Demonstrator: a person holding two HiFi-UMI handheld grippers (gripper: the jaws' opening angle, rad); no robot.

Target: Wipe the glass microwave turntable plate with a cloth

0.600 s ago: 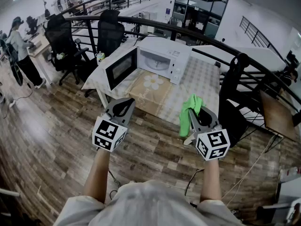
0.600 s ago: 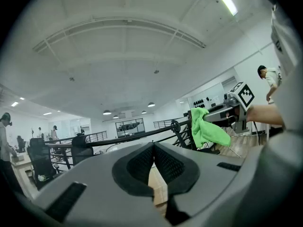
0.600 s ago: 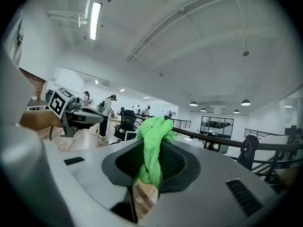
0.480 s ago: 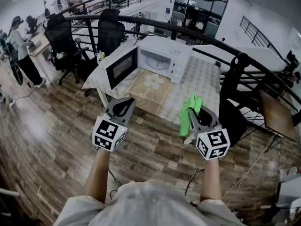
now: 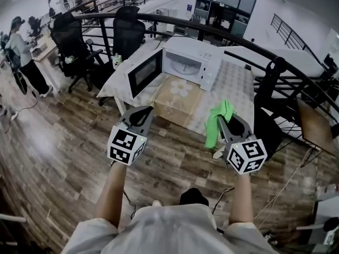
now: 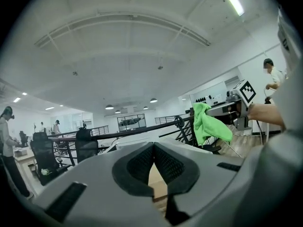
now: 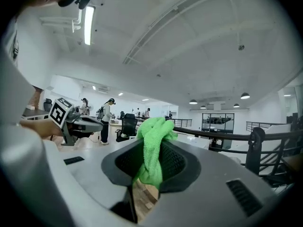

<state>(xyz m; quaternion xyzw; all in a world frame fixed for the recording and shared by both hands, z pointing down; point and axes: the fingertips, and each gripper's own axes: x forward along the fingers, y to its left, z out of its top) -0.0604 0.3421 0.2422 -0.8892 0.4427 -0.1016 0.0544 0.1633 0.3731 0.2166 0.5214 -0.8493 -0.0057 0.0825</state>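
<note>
A white microwave stands on a cloth-covered table ahead, its door swung open to the left. Inside its cavity the glass turntable plate shows faintly. My right gripper is shut on a bright green cloth, which bunches up between the jaws and hangs down, as the right gripper view shows the cloth. My left gripper is shut with nothing between its pads, jaws touching in the left gripper view. Both grippers hang over the wooden floor, short of the table.
A flat cardboard box with a flower print lies on the table before the microwave. Black office chairs stand left of the table. A curved black railing runs behind and to the right. People work at desks far left.
The table and microwave sit slightly closer and larger in the head view. Both grippers keep their hold and their spacing.
</note>
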